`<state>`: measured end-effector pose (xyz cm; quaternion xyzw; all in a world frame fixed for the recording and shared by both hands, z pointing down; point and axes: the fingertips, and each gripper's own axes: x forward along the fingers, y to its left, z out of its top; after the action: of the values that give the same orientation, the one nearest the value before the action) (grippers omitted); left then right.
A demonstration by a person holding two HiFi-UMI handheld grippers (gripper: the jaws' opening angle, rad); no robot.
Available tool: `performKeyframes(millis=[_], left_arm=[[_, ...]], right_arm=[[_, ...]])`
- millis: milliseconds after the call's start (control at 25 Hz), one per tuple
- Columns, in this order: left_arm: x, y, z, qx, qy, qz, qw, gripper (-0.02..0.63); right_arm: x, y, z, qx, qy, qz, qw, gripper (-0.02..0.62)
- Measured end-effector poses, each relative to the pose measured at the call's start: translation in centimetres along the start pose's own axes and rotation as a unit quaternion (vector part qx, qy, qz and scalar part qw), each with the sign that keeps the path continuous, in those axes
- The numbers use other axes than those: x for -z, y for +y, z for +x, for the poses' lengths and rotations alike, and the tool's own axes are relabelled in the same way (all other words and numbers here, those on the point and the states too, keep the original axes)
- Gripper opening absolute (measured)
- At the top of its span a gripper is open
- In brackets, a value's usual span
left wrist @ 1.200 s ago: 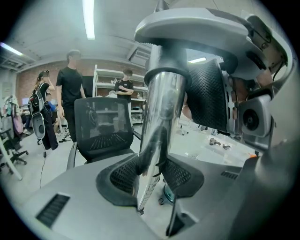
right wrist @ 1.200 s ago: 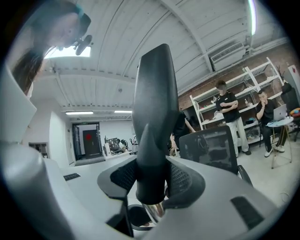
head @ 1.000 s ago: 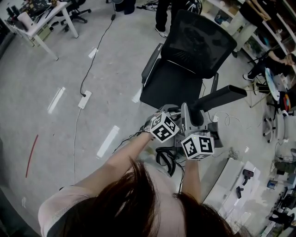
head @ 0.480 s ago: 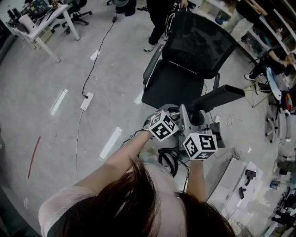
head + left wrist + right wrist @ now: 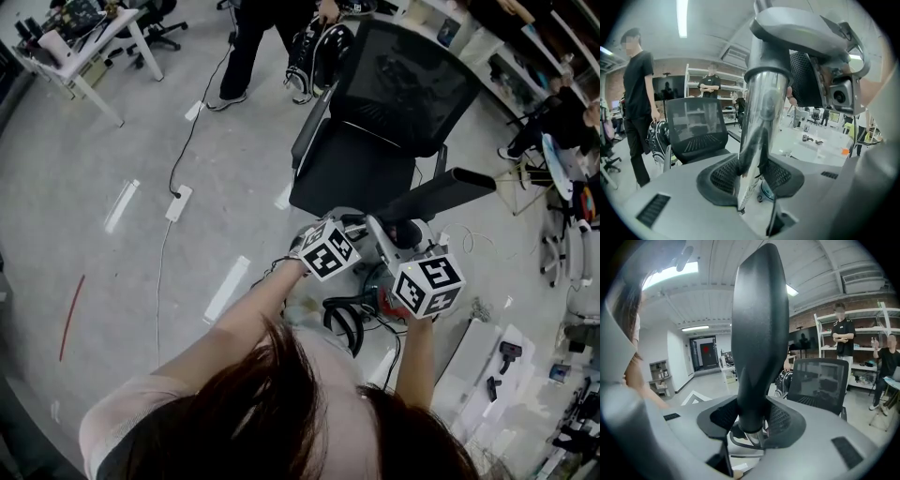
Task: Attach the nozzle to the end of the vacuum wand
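Gripping wand (image 5: 759, 117) and nozzle (image 5: 757, 333)
Left tool (image 5: 751, 183) is clamping the wand; right tool (image 5: 751, 425), beside it, the nozzle.

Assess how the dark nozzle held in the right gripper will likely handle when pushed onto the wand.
The nozzle looks like rigid moulded plastic, so probably stiff and light. Its smooth, rounded surface may slip or twist in the right gripper. It reaches far beyond the fingers, so it may lever sideways.
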<state>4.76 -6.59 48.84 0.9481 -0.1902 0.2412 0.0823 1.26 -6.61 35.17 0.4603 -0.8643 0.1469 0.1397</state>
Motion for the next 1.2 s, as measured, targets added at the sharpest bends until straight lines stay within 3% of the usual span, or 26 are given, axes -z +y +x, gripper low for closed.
performKeyframes(millis=[400, 520, 680, 920, 1200], left_arm=[[-0.1, 0.5, 0.2, -0.027, -0.005, 0.001, 0.9996, 0.160], [-0.2, 0.4, 0.3, -0.030, -0.004, 0.000, 0.9996, 0.160], [-0.2, 0.2, 0.2, -0.023, -0.004, -0.002, 0.9997, 0.160], [-0.1, 0.5, -0.2, -0.012, -0.003, 0.001, 0.9999, 0.160], [-0.3, 0.6, -0.6, 0.020, -0.004, 0.007, 0.9998, 0.161]], right_arm=[[-0.2, -0.9, 0.0, 0.138, -0.036, 0.034, 0.989, 0.184], [-0.1, -1.1, -0.1, 0.157, -0.031, 0.041, 0.986, 0.184], [-0.1, -0.7, -0.2, 0.123, -0.007, 0.029, 0.992, 0.184], [-0.1, 0.4, 0.0, 0.030, 0.026, 0.021, 0.999, 0.184], [-0.9, 1.1, -0.2, -0.081, 0.031, -0.025, 0.996, 0.184]])
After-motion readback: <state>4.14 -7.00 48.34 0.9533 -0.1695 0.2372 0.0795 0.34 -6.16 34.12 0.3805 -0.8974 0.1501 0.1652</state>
